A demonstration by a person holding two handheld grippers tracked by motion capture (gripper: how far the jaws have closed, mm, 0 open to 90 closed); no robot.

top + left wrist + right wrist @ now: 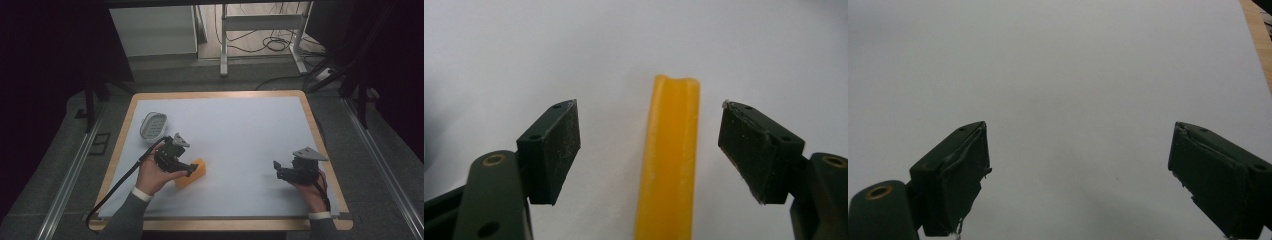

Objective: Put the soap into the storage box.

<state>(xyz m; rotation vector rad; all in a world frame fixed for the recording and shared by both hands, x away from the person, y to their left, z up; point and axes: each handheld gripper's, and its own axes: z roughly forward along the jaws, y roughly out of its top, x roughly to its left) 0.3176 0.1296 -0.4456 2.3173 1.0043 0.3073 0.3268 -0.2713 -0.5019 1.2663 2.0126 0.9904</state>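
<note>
**Left fingers spread around yellow block; right gripper idle with fingers spread**

Left gripper point(649, 150): the two black fingers point(551, 150) are spread wide. The yellow block point(669, 160) stands edge-on between them, running from the near edge of the left gripper view up past the fingertips. A gap of white surface shows on each side of the block, so neither pad touches it. The block sits closer to the right-hand finger than to the left-hand one. Its far end has a shallow groove along the top edge.

In the high view, the left gripper point(191, 170) is at the near-left part of the worktop point(240, 125), held in the person's left hand point(152, 175). The fingers point to the right and reach over the yellow block point(194, 173), which lies on the white surface just right of the hand. A black cable point(117, 187) trails from the gripper toward the near-left corner of the worktop.

Right gripper point(1078, 175): the fingers point(955, 175) are spread wide with nothing between them; bare white surface lies beyond. A strip of the worktop's wooden edge point(1260, 40) shows at the upper right of that view.

In the high view, the right gripper point(278, 169) is at the near-right part of the worktop, held in the right hand point(310, 187), well apart from the block. Its fingers point left.

A small oval dish point(153, 125) with a pale rim rests on the far-left part of the worktop, beyond the left gripper and apart from the block.
</note>
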